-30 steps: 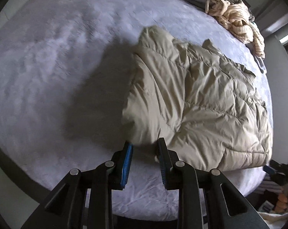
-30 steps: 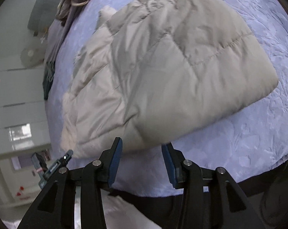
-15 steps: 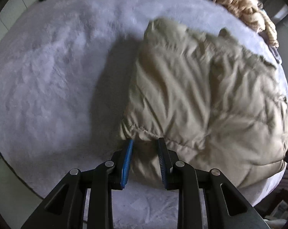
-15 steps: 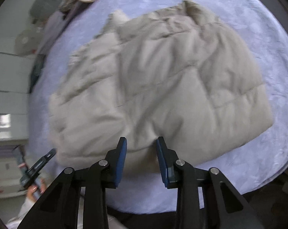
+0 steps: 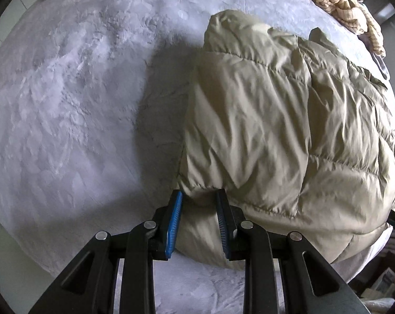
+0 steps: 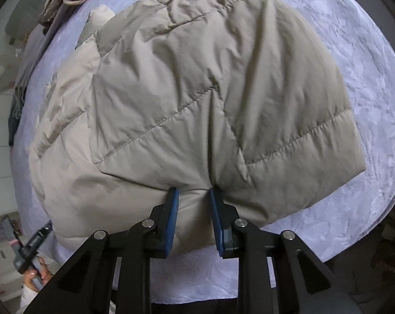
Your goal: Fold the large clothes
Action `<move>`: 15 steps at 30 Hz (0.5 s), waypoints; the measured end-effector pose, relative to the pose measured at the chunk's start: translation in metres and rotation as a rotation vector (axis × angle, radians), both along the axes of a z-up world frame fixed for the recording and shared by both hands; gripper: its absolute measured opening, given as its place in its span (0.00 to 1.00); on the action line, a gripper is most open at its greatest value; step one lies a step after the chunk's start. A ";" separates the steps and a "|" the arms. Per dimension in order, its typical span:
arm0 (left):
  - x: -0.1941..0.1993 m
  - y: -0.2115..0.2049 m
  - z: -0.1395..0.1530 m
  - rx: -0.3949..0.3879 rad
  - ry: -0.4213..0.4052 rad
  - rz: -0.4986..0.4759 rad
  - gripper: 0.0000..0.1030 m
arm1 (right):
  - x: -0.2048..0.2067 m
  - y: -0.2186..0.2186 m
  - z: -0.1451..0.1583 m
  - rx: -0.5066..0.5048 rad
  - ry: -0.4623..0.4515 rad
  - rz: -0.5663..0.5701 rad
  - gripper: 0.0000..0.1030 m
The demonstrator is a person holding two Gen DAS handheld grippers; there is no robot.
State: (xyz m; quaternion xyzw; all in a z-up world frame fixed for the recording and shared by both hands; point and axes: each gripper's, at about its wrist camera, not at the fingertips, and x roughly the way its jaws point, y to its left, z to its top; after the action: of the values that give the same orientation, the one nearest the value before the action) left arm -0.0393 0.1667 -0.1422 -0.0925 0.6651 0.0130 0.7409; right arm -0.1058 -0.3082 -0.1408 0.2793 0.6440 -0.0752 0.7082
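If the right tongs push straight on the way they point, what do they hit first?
The beige puffer jacket: the right tongs already have its near edge bunched between their pads. Behind the padding lies the lavender bedspread, probably close.

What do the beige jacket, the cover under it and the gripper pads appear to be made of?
Beige jacket: looks like thin woven synthetic shell over puffy fill; slight sheen, fine creases, stitched quilting lines.
Bed cover: seemingly plush, fleece-like fabric, matte lavender-grey; its nap lies in uneven tufts.
Blue pads on the jaws: probably rubber or soft plastic, ribbed and matte, set on black, likely hard plastic arms with metal pins.
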 end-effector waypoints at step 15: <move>0.043 0.025 -0.005 -0.166 -0.069 -0.044 0.99 | 0.017 0.048 0.031 -0.086 0.022 -0.016 0.36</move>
State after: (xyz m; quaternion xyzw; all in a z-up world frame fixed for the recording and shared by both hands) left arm 0.0032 0.1915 -0.1474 -0.1394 0.6398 -0.0618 0.7533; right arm -0.0893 -0.2599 -0.1097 0.2529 0.6457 -0.1114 0.7118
